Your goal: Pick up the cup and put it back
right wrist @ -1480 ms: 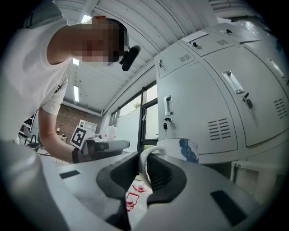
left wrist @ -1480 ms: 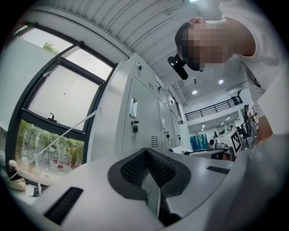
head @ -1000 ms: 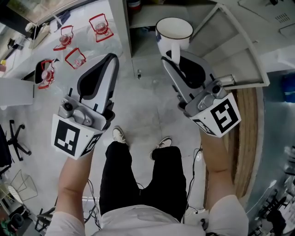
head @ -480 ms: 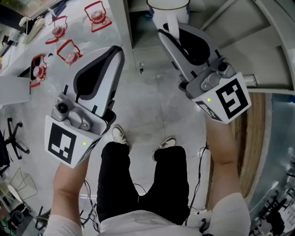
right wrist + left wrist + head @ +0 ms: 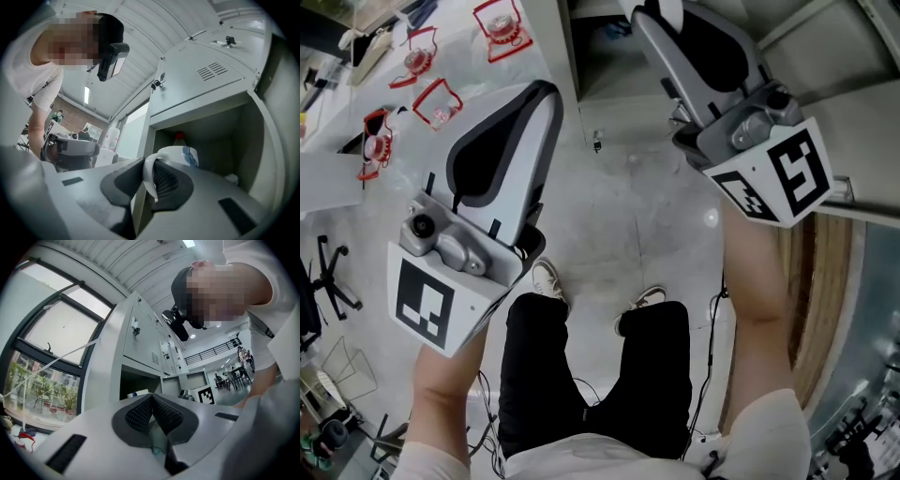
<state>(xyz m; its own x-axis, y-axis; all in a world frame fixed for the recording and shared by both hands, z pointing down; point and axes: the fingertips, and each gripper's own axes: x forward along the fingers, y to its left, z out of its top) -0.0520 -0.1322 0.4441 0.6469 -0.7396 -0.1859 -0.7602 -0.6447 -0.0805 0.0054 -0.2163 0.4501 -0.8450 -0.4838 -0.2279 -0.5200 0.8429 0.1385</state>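
Cup [image 5: 180, 157]: one, handle pinched in my right gripper [image 5: 149, 165]. My left gripper [image 5: 152, 401]: pressed together, empty. Behind it I count one red-capped item [image 5: 179, 137], possibly a bottle.

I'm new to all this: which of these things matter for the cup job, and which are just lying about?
In the job: cup, right gripper shut on its handle, open locker.
Lying about: red-capped bottle, red-framed items, left gripper, shut and empty.
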